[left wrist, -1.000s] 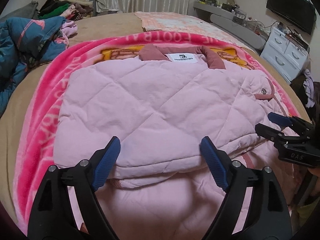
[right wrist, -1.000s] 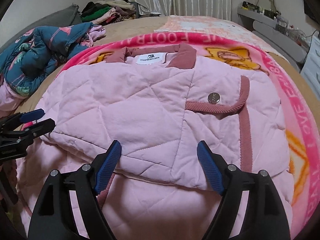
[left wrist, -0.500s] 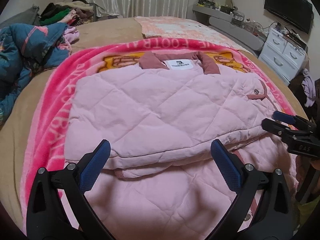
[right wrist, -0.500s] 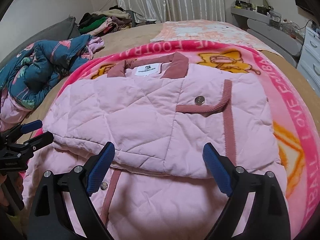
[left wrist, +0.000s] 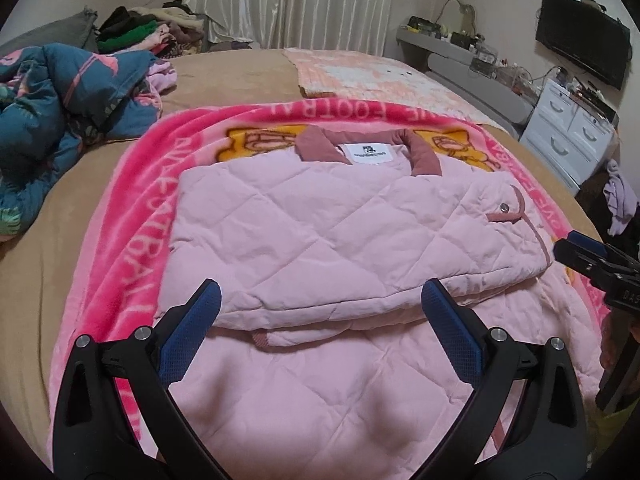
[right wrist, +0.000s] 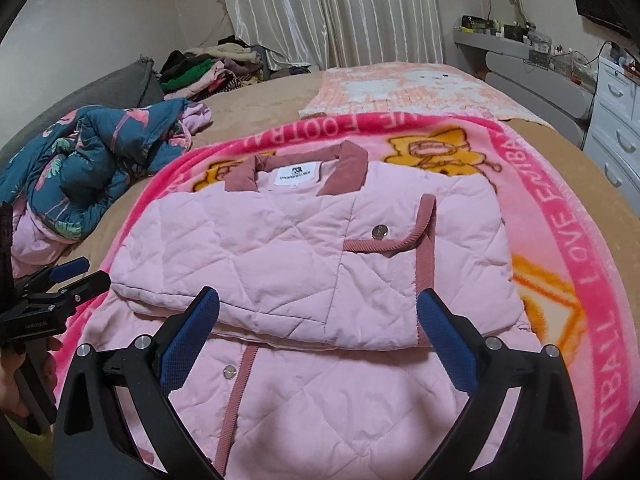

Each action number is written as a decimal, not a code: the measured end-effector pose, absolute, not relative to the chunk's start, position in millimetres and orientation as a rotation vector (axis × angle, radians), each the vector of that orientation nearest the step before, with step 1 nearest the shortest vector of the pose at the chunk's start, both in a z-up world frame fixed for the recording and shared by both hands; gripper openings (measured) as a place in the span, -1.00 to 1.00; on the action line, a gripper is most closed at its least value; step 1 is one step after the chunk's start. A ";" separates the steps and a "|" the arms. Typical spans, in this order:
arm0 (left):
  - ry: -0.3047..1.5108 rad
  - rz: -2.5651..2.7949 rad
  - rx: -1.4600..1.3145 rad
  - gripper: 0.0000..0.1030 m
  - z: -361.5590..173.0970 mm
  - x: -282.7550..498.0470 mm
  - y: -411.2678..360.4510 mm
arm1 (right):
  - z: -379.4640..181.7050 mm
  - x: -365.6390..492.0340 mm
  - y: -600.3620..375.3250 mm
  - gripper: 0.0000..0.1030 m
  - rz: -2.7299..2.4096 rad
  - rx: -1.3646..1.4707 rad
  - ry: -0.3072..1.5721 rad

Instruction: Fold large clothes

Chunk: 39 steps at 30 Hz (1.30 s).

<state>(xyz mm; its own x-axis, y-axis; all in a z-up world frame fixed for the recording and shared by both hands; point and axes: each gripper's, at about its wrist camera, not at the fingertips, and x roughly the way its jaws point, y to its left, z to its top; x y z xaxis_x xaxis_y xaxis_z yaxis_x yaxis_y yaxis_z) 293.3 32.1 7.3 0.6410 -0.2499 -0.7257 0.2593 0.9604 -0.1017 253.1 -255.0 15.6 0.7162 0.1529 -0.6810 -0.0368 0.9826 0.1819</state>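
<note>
- Left wrist view: big bed [left wrist: 240,72] with a tan cover, and a hot-pink cartoon blanket [left wrist: 120,220] spread over the near half. Curtains [left wrist: 288,0] along the back wall, a TV [left wrist: 582,54] up on the right wall, and white drawers [left wrist: 568,140] under it.
- The pink quilted jacket [left wrist: 340,232] lies flat on the blanket, collar away from the camera. Its sides are folded in over the middle, and the lower part runs toward the near edge.
- The left gripper [left wrist: 320,328] hangs over the folded hem, released and wide apart, with nothing pinched.
- A blue floral quilt [left wrist: 52,120] is bunched up at the left, well apart from the jacket. A clothes pile [left wrist: 136,32] sits at the far corner, with a peach checked mat [left wrist: 368,76] beyond the blanket.
- The right gripper [left wrist: 592,264] pokes in from the right edge, just off the jacket's side.
- Right wrist view: same bed, with a grey shelf [right wrist: 520,56] of clutter on the right wall.
- The right gripper [right wrist: 318,320] is above the jacket [right wrist: 280,264], its jaws opening the last bit and empty. The hem is under them, not gripped.
- The left gripper [right wrist: 76,280] is at the left edge, just beside the jacket's side fold, with a hand [right wrist: 16,384] on its handle.
- Bare blanket [right wrist: 580,280] to the right and bare tan cover behind give plenty of free space.
</note>
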 end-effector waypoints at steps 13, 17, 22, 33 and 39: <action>0.748 -0.252 0.006 0.82 31.0 261.6 47.5 | 48.3 217.9 -248.7 0.92 0.133 0.143 0.683; 0.722 -0.245 0.011 0.82 39.1 245.4 50.6 | 54.5 208.2 -247.3 0.92 0.140 0.139 0.665; 0.684 -0.244 0.011 0.82 48.1 226.8 53.3 | 61.9 195.1 -247.3 0.92 0.144 0.137 0.643; 0.655 -0.236 0.015 0.82 51.5 192.3 58.2 | 71.8 170.4 -247.0 0.92 0.142 0.119 0.620; 0.648 -0.218 0.003 0.82 52.7 173.3 67.2 | 74.2 158.4 -248.2 0.92 0.142 0.113 0.613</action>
<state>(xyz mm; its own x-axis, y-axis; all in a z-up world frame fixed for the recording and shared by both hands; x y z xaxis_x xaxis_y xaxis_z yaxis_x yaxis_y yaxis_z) 173.3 67.2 52.7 0.7753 -0.2002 -0.5990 0.2020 0.9772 -0.0651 158.4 -248.2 74.2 0.8085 0.1657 -0.5647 -0.0987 0.9841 0.1475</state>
